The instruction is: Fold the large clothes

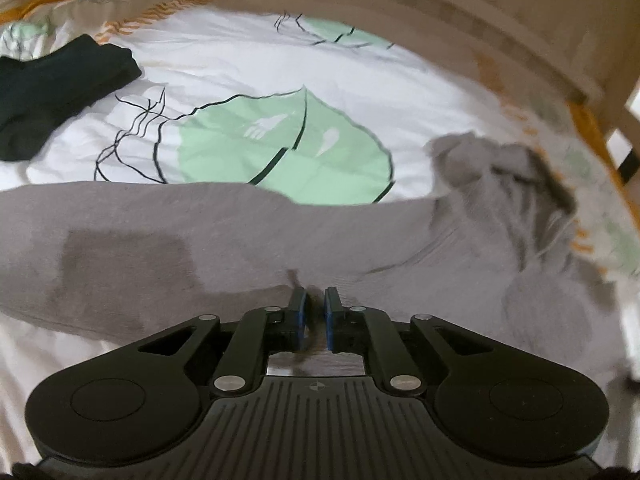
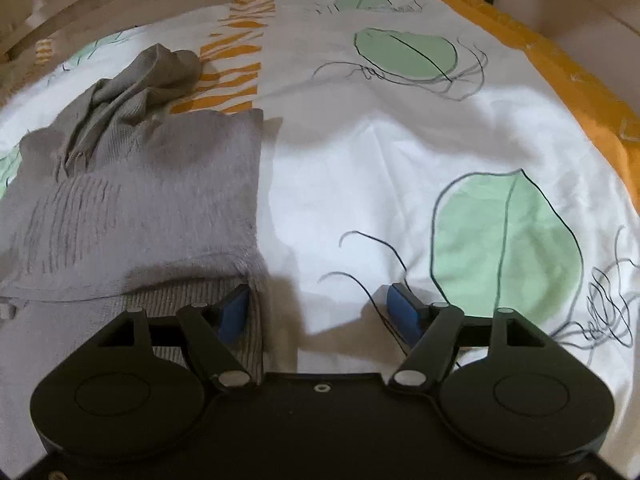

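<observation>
Left gripper (image 1: 314, 308) pinches a fold of the grey sweater (image 1: 240, 240) spanning mid-frame, likely to carry the fold, while your right gripper (image 2: 320, 308), jaws wide, straddles its hem corner (image 2: 256, 280) lower left, ready to grab.

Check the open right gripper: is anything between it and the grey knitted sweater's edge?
Nothing visible. The right gripper stands open with one blue pad already over the grey knitted sweater edge and the other over the white leaf-print bedcover. No other object lies between them.
</observation>
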Tool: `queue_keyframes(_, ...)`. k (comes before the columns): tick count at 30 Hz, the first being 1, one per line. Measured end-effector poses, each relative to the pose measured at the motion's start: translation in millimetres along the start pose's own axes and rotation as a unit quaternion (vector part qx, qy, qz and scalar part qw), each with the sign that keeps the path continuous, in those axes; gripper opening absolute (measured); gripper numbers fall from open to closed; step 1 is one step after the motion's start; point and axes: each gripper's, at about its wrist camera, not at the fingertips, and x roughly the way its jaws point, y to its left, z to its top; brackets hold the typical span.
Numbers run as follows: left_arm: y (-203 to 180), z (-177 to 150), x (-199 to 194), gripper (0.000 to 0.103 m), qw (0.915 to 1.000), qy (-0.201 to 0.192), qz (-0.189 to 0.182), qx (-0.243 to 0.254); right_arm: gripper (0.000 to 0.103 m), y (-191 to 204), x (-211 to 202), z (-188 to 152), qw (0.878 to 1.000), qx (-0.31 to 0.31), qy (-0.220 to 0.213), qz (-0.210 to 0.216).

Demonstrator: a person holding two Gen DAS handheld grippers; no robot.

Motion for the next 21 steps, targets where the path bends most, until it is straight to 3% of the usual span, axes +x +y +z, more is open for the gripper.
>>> queue_keyframes(1, 1.1, -0.5, 1.3, 0.012, 1.0000, 0.005, 0.001, 0.002, 0.074, -1.7, -5.2, 2.6, 1.000, 0.009, 0.001, 0.005)
queue_keyframes(3, 3.5, -1.4, 3.2, 0.038, 0.9999, 0.011, -0.001, -0.008, 0.077, -3.7, -22.0, 3.9, 0.999, 0.019, -0.028, 0.021)
queue_keyframes(6, 4.1, -3.9, 4.0, 0.054, 0.9998, 0.012, -0.014, -0.008, 0.082, 9.0, -33.9, 10.3, 0.996, -0.002, -0.086, 0.038)
queue_keyframes(9, 5.1, -4.0, 0.9, 0.065, 0.9998, 0.006, -0.019, -0.002, 0.083, 22.0, -18.2, 12.5, 0.995, -0.028, -0.095, 0.027)
queue_keyframes(13, 17.7, 1.7, -9.4, 0.070, 0.9998, -0.013, -0.013, -0.011, 0.088, 25.1, 20.7, 1.7, 0.998, -0.046, -0.030, -0.008)
queue_keyframes(18, 52.4, 10.5, -32.2, 0.078, 0.9977, -0.047, -0.001, -0.049, 0.090, 29.6, 7.2, 5.4, 0.998, -0.047, -0.047, -0.018)
queue_keyframes(21, 75.9, 13.0, -44.5, 0.080, 0.9951, -0.061, 0.010, -0.077, 0.090, 36.0, -7.6, 5.8, 0.995, -0.046, -0.084, 0.010)
